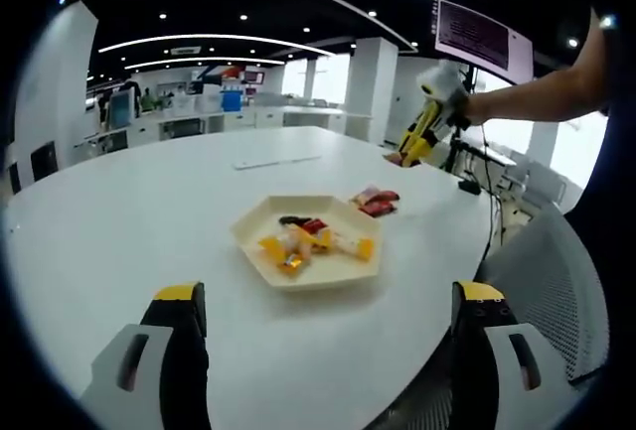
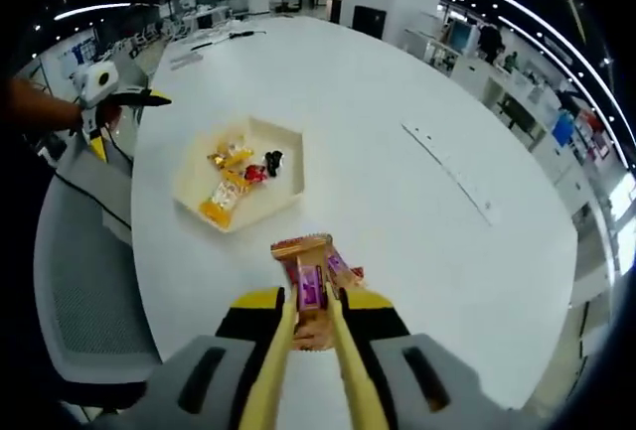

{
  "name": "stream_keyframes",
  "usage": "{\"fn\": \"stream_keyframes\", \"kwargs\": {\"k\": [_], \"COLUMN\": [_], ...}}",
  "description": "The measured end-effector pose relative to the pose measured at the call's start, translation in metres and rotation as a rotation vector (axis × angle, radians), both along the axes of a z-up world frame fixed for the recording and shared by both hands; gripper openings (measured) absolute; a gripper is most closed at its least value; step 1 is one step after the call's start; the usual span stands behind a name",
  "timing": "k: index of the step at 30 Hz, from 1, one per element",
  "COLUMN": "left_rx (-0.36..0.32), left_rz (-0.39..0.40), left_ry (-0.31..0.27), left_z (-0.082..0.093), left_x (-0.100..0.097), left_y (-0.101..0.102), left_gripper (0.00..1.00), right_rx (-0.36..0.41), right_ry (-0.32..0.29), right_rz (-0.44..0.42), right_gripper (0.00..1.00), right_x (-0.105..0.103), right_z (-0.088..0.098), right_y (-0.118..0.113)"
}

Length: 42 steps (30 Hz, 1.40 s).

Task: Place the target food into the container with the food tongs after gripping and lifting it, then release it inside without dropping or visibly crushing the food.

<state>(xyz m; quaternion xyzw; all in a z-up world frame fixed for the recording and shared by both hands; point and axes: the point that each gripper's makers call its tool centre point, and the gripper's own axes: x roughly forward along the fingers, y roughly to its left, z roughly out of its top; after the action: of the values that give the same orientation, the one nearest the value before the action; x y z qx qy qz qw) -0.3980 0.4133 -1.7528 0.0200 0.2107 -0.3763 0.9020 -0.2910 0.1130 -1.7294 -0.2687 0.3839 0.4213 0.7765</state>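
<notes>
Snack packet (image 2: pixel 310 286) clamped in yellow tongs (image 2: pixel 308 370), right tool (image 2: pixel 310 323) squeezing them.

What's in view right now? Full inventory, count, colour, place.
Table: 1, white, round, under everything.
Tray: 1, cream, hexagonal, mid-table.
Wrapped snacks in tray: several, yellow, red, black.
Snack packets near tray: a few, red, on table.
Held snack packet: 1, orange-pink, between tong tips.
Food tongs: 1, yellow, in right gripper.
Chair: 1, grey mesh, at table edge.
Left gripper: jaws wide apart.
Right gripper: closed on tongs.
</notes>
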Motion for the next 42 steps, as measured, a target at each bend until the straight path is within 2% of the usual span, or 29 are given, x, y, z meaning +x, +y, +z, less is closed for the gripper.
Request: {"fn": "stream_keyframes", "kwargs": {"k": [7,27,42], "left_rx": [0.017,0.032,0.037], "left_rz": [0.007,0.013,0.012], "left_ry": [0.006,-0.012,-0.016], "left_z": [-0.002,-0.001,-0.001], "left_x": [0.000,0.002,0.002], "left_y": [0.001,0.003,0.003], "left_gripper": [0.99,1.00,1.00], "right_rx": [0.014,0.076,0.093], "right_ry": [-0.002,0.005,0.013], "right_rz": [0.015,0.093,0.168], "right_gripper": [0.21,0.21,0.21], "right_x": [0.000,0.000,-0.010], "right_z": [0.002,0.003,0.000], "right_y": [0.021,0.104,0.160]}}
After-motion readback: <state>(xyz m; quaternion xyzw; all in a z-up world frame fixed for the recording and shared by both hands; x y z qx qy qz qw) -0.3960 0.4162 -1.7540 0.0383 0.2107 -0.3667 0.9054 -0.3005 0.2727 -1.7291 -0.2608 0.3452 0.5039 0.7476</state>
